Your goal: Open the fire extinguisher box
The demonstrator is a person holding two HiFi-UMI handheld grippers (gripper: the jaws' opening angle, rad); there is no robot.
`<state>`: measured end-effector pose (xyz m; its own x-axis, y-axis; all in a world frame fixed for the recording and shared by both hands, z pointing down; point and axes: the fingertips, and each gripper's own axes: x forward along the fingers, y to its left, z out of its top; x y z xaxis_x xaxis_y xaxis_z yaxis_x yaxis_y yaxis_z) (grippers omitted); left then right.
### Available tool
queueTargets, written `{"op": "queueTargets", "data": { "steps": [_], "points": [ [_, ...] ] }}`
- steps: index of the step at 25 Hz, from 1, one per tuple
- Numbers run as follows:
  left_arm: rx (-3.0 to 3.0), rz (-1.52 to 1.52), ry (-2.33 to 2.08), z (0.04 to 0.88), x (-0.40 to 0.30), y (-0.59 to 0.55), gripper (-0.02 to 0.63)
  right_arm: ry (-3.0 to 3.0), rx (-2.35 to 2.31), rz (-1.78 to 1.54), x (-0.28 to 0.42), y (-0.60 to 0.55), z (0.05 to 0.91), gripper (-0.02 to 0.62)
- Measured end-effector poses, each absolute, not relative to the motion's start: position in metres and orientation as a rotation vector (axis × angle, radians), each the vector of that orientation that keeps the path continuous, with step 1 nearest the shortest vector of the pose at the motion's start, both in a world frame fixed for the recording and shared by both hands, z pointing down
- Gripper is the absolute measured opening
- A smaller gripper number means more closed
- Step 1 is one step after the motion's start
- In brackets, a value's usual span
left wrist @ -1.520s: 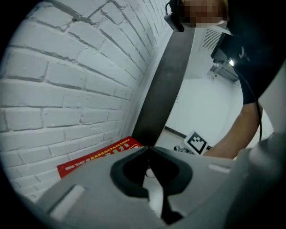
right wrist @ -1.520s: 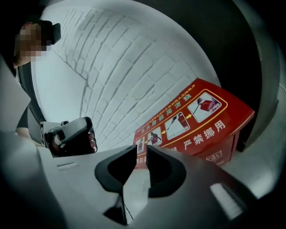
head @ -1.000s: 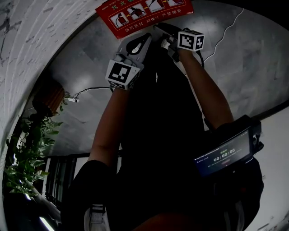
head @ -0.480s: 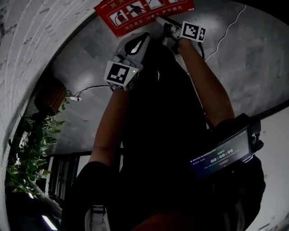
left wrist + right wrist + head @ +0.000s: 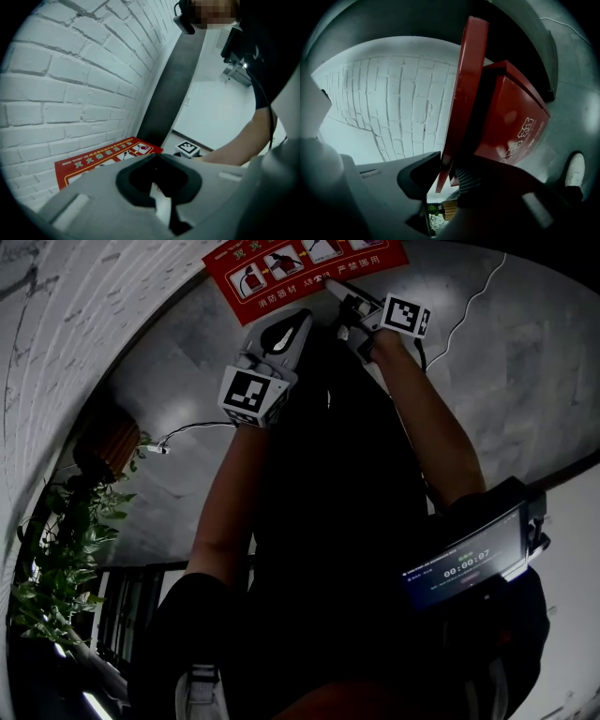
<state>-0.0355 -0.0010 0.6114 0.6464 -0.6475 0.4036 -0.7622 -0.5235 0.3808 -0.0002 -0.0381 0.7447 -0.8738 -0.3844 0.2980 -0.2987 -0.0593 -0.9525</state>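
The red fire extinguisher box (image 5: 305,263) stands against the white brick wall at the top of the head view. My right gripper (image 5: 330,285) is at its lid's edge. In the right gripper view the thin red lid (image 5: 464,93) is swung away from the box body (image 5: 511,122), and my right gripper (image 5: 449,173) is closing with the lid's edge between its jaws, both pads touching it. My left gripper (image 5: 302,315) hangs just left of the box, shut and empty; its tips (image 5: 155,155) meet in front of the red lid label (image 5: 101,157).
A leafy plant (image 5: 56,549) and a brown wicker pot (image 5: 103,442) stand at the left on the grey floor. A white cable (image 5: 187,427) runs by the pot, another cable (image 5: 469,306) at the right. A lit screen (image 5: 469,559) hangs on the person's right side.
The right gripper has shifted slightly right and nearer the box's lower edge. The left gripper has barely moved.
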Motion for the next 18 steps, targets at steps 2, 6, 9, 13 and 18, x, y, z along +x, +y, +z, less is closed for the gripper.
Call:
{"op": "queueTargets", "data": {
  "steps": [2,6,9,13,18],
  "points": [
    [2.343,0.281,-1.096,0.599,-0.036,-0.005,0.003,2.107,-0.756,-2.088,-0.001,-0.040,0.729,0.098],
    [2.383,0.282,-1.117,0.586,-0.041,-0.010,0.003,2.104,-0.733,-2.047,-0.005,-0.046,0.703,0.098],
    [2.396,0.274,-1.117,0.575,-0.042,-0.015,0.003,2.102,-0.722,-2.018,-0.010,-0.057,0.687,0.098],
    [2.387,0.269,-1.117,0.572,-0.042,-0.011,0.003,2.105,-0.700,-1.985,-0.013,-0.063,0.677,0.097],
    [2.387,0.270,-1.136,0.575,-0.056,-0.014,0.003,2.182,-0.650,-1.874,-0.027,-0.088,0.654,0.092]
  ]
}}
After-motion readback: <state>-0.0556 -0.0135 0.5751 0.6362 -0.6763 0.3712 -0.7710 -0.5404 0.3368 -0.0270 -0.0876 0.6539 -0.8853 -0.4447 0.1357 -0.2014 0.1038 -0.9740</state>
